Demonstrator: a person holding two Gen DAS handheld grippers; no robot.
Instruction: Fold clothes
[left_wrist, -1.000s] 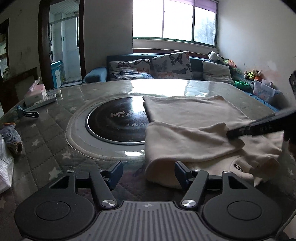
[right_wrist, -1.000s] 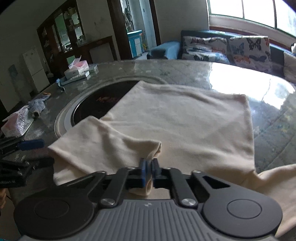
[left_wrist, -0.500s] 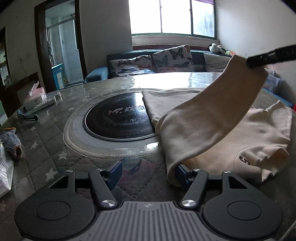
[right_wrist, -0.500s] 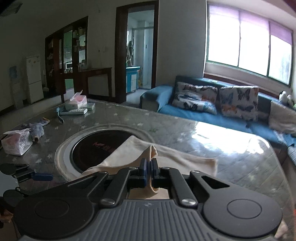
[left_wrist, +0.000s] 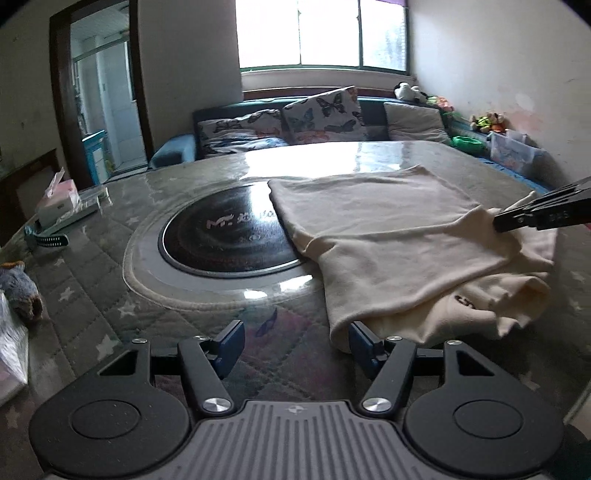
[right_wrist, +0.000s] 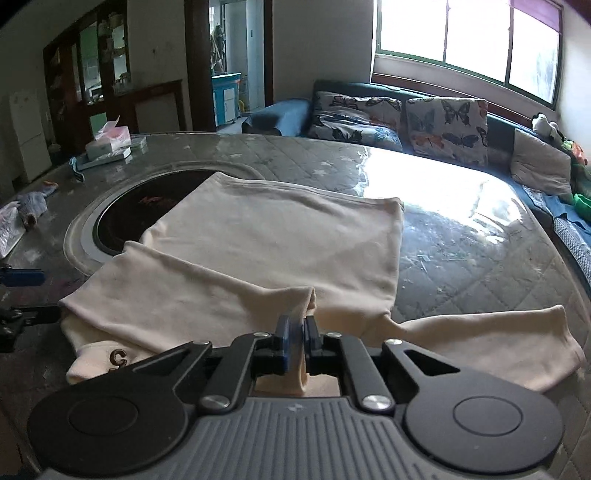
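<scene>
1. cream sweatshirt (right_wrist: 266, 236) cloth is pinched in the right gripper (right_wrist: 295, 345), its jaws clamped together on a sleeve end.
2. left gripper (left_wrist: 295, 345) has its jaws wide apart, holding nothing, just beside the garment's near edge.
3. garment lies on the glass-topped table (right_wrist: 461, 251), partly over the dark round hob (left_wrist: 225, 232).

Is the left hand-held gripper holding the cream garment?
No, the left hand-held gripper is open and empty, beside the cream garment on the table.
</scene>
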